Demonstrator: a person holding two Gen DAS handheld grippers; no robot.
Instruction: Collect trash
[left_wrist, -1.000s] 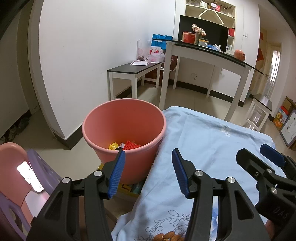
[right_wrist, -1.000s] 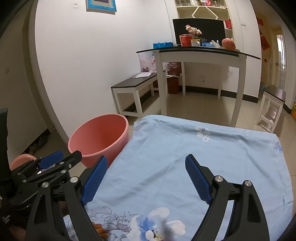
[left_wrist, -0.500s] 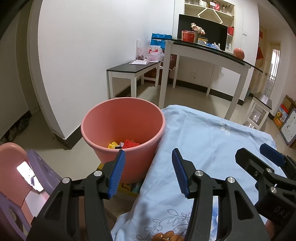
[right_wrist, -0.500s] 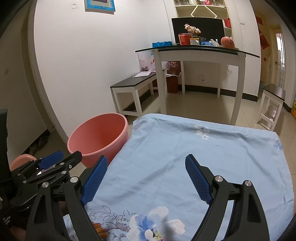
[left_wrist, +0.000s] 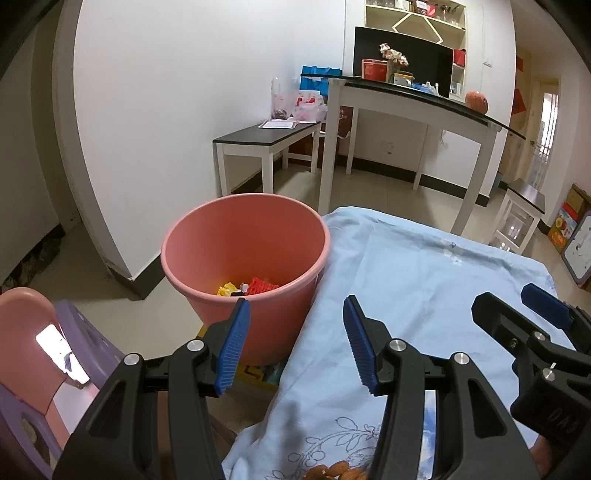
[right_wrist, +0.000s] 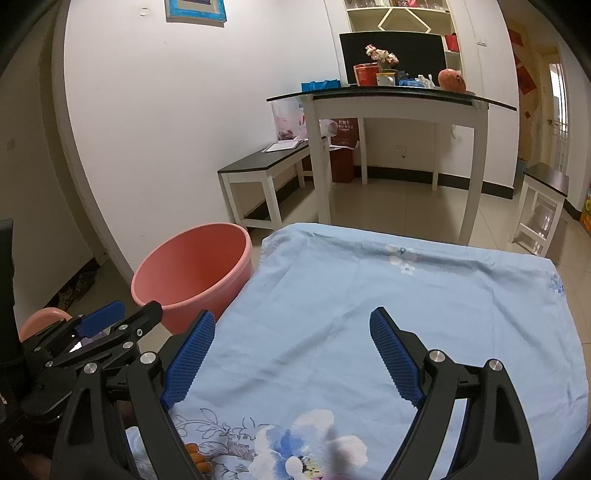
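Already the trash (left_wrist: 246, 287) that can be seen, yellow, red and white scraps, lies at the bottom of the pink bucket (left_wrist: 192, 236), which stands just ahead of the left gripper (left_wrist: 293, 343) and slightly to its left, off the near corner of the cloth-covered worktop (right_wrist: 369, 295). Both the left gripper and the right gripper (right_wrist: 291, 354) are spread wide and carry nothing. Ahead of the right gripper the blue cloth looks bare, so the task seems close to done. One risk is missing something: the small brown bits (left_wrist: 332, 470) on the cloth right under the left gripper are half hidden by its fingers, and I cannot tell whether they are litter or printed pattern. Another is that a low pinch there would catch the loose cloth and drag it. Also, the two grippers sit close together, so a sideways swing could knock them together or nudge the bucket.
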